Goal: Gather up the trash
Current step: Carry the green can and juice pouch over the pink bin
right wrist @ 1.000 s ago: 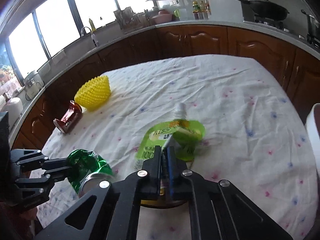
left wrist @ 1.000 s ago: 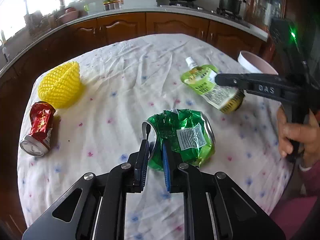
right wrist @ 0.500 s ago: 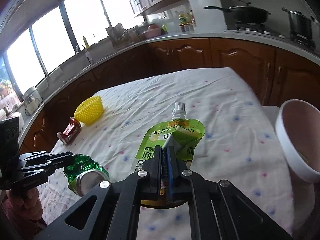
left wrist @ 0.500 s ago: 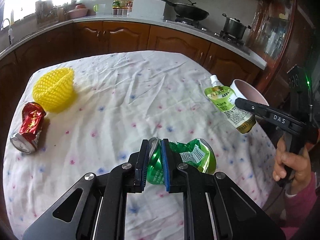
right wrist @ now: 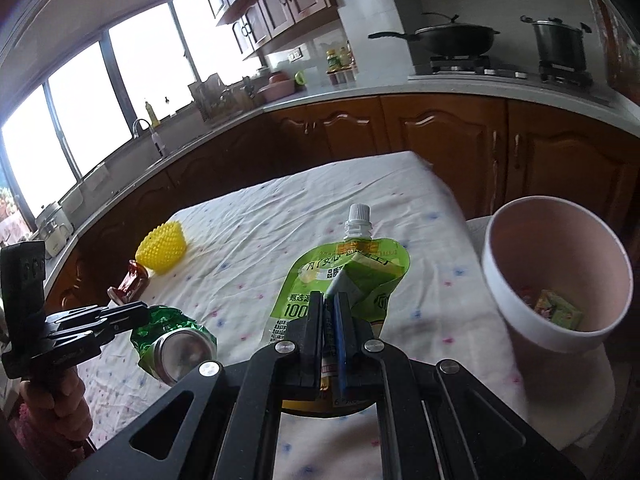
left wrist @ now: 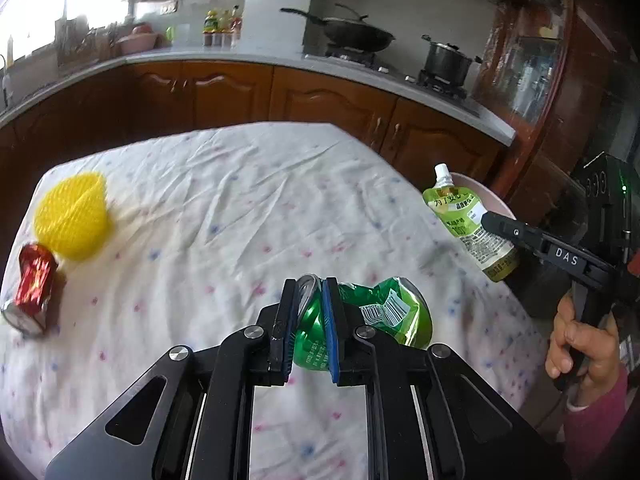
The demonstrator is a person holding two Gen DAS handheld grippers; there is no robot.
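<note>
Both of my tongs have lifted their loads off the tablecloth (left wrist: 224, 208) and swung toward the pink bin (right wrist: 556, 276) since a second ago, when the pouch lay on the cloth and the can sat low over it. From the left wrist view, my left gripper (left wrist: 310, 292) is pinching the crushed green can (left wrist: 380, 312) by its crumpled rim, the blue pads pressed on the metal, the can clear of the cloth. My right gripper (right wrist: 330, 302) is pressed together on a fold of the green drink pouch (right wrist: 352, 272), which stands with its white cap up; in the left wrist view that pouch (left wrist: 466, 220) hangs just in front of the bin's rim (left wrist: 496, 198), off the table's right edge. A hand (left wrist: 580, 340) in a pink sleeve holds the right gripper's handle. Inside the bin I see some scraps lying at the bottom, one of them green. Left behind on the far side of the cloth are a yellow foam net (left wrist: 72, 220) and, just beside it near the table's edge, a crushed red can (left wrist: 32, 292) lying on its side. Behind the table runs a wooden counter with a wok (right wrist: 452, 36) and a pot (right wrist: 560, 40) on the stove.
</note>
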